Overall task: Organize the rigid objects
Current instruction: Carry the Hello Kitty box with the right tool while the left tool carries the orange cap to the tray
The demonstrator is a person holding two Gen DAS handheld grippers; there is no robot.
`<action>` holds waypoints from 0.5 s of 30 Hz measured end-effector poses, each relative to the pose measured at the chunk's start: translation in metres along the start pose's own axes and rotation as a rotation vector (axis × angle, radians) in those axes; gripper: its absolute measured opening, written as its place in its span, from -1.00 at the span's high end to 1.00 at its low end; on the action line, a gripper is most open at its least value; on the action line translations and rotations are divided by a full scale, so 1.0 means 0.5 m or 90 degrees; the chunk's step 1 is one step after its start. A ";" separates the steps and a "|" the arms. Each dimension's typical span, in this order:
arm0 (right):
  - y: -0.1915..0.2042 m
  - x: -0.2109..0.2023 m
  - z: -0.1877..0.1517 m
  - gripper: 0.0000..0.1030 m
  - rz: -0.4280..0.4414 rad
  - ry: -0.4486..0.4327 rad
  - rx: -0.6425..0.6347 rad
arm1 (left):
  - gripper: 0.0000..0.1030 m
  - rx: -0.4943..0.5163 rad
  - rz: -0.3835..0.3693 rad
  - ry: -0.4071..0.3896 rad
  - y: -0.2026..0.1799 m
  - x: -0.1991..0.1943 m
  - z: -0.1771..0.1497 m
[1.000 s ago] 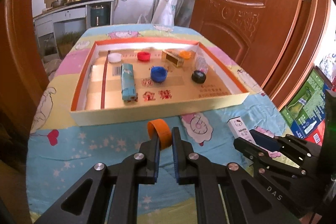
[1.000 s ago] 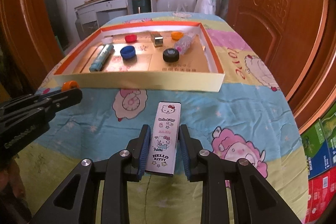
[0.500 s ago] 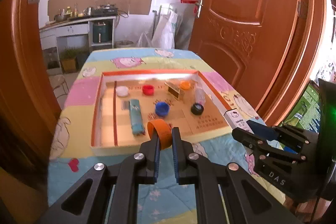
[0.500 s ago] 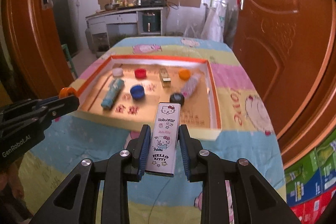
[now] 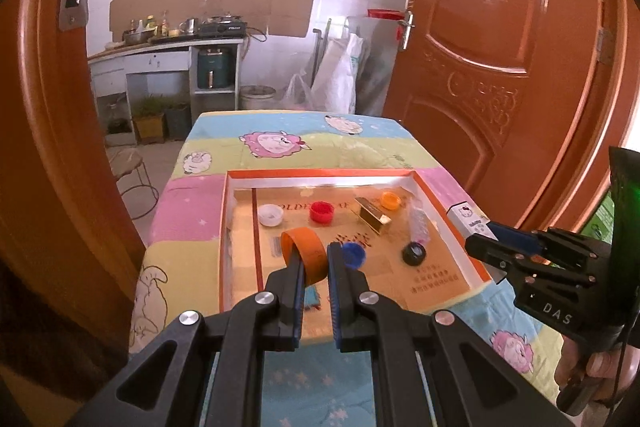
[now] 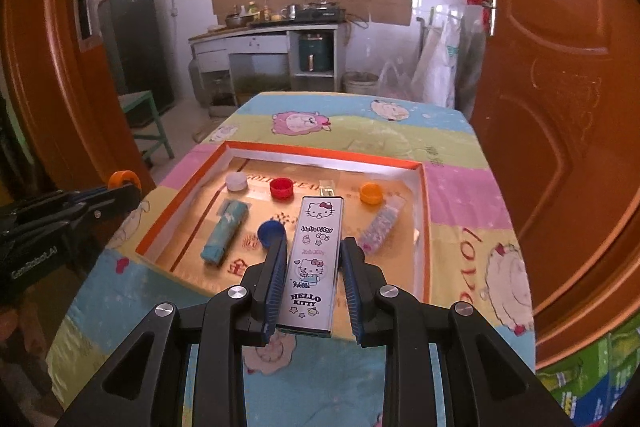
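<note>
While both claws hang above the bench covered in a cartoon-sheep cloth (image 6: 460, 203), the left claw (image 5: 313, 259) is clamped tight on an orange plastic bottle cap (image 5: 304, 253) held on edge. The right claw (image 6: 313, 251), partly closed, grips a long white Hello Kitty box (image 6: 314, 251) by its sides. Below lies the shallow orange-rimmed cardboard tray (image 6: 425, 227), holding white (image 6: 236, 182), red (image 6: 281, 188), blue (image 6: 270, 231) and orange (image 6: 371, 193) caps.
</note>
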State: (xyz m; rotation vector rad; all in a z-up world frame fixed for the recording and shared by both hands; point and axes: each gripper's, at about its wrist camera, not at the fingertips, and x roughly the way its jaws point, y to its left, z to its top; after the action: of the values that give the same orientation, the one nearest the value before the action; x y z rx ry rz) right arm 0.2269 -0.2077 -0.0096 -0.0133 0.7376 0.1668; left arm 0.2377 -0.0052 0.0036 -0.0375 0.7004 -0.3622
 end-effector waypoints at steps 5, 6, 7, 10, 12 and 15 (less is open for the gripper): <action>-0.019 0.045 0.023 0.45 0.025 0.012 0.007 | 0.79 -0.009 0.004 0.014 0.015 0.033 0.014; -0.023 0.053 0.027 0.45 0.028 0.015 0.009 | 0.79 -0.010 0.007 0.017 0.017 0.040 0.016; -0.027 0.060 0.030 0.45 0.031 0.017 0.011 | 0.79 -0.011 0.009 0.021 0.019 0.047 0.017; -0.036 0.082 0.037 0.45 0.036 0.023 0.017 | 0.79 -0.013 0.016 0.031 0.026 0.067 0.021; -0.039 0.099 0.040 0.45 0.038 0.028 0.018 | 0.79 -0.012 0.021 0.039 0.029 0.080 0.021; -0.036 0.120 0.038 0.45 0.039 0.035 0.010 | 0.79 -0.009 0.029 0.052 0.034 0.103 0.020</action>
State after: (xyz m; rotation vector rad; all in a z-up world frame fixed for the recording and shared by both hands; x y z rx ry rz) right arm 0.2860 -0.2151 -0.0369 0.0198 0.7945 0.2190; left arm 0.2855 -0.0072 -0.0235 -0.0204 0.7837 -0.3156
